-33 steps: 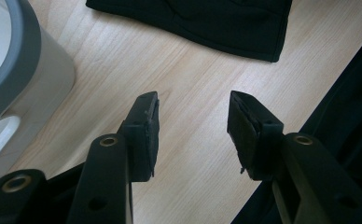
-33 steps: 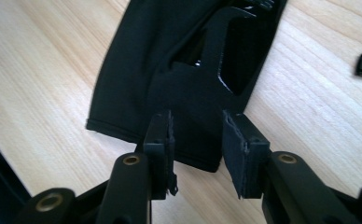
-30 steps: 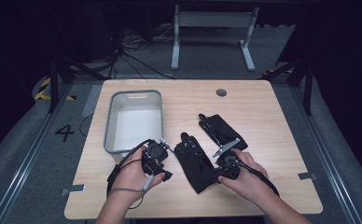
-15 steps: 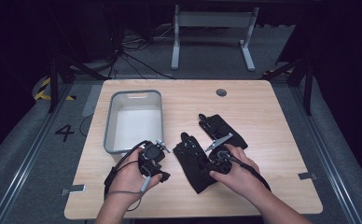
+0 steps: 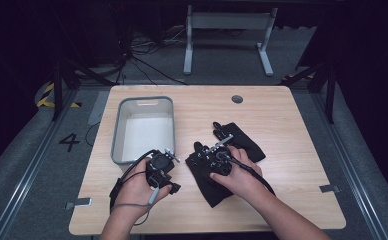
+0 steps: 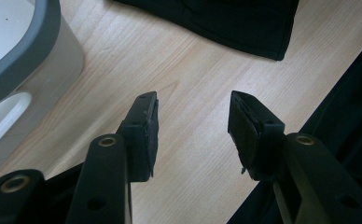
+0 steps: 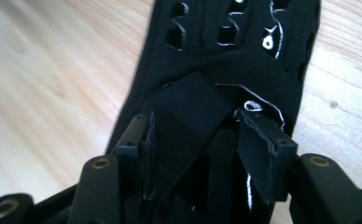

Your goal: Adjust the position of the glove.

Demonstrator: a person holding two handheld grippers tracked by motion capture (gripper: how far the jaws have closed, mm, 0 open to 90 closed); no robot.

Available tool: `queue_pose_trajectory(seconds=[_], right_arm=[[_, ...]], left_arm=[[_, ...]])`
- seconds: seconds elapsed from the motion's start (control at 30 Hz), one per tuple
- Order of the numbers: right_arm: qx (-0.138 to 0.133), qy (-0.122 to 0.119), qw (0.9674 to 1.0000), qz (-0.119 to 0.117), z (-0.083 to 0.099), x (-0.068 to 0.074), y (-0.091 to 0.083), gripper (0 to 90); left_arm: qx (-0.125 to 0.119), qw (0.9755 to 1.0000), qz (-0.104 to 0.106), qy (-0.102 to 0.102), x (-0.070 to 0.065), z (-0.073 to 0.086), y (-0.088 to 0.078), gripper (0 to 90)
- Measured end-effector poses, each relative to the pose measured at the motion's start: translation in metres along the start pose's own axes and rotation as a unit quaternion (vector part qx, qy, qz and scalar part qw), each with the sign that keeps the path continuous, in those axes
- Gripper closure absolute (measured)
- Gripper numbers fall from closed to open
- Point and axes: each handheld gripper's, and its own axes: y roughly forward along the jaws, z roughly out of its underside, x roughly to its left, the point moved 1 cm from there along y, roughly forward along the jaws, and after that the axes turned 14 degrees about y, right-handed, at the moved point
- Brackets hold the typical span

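Note:
Two black gloves lie mid-table: the near glove (image 5: 209, 184) and the far glove (image 5: 245, 141). My right gripper (image 5: 217, 156) hangs low over the near glove. In the right gripper view the glove (image 7: 226, 60) shows cut-out holes and white markings. There the right gripper (image 7: 195, 126) is open, its jaws straddling a raised black strap (image 7: 188, 109) of the glove. My left gripper (image 5: 163, 167) sits just right of the grey bin's near corner. In the left gripper view it (image 6: 193, 116) is open over bare wood, with black glove fabric (image 6: 216, 18) ahead and at the right edge.
A grey bin (image 5: 117, 135) with a white inside stands at the table's left; its wall (image 6: 39, 60) is close to my left jaw. A dark round grommet (image 5: 237, 99) sits near the far edge. Bare wood spreads along the right side and front.
My right gripper has moved left and slightly away from the person, onto the near glove. The left gripper has hardly shifted.

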Motion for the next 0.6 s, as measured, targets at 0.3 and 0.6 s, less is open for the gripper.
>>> queue_pose_trajectory(seconds=[0.3, 0.6], right_arm=[[0.008, -0.008, 0.9997, 0.021, -0.002, 0.001, 0.01, 46.8], [0.019, -0.016, 0.9992, 0.03, -0.006, 0.001, 0.011, 51.4]], left_arm=[[-0.006, 1.0, -0.001, 0.0, 0.001, 0.0, -0.001, 52.9], [-0.004, 1.0, 0.003, -0.001, 0.0, 0.0, 0.001, 52.7]])
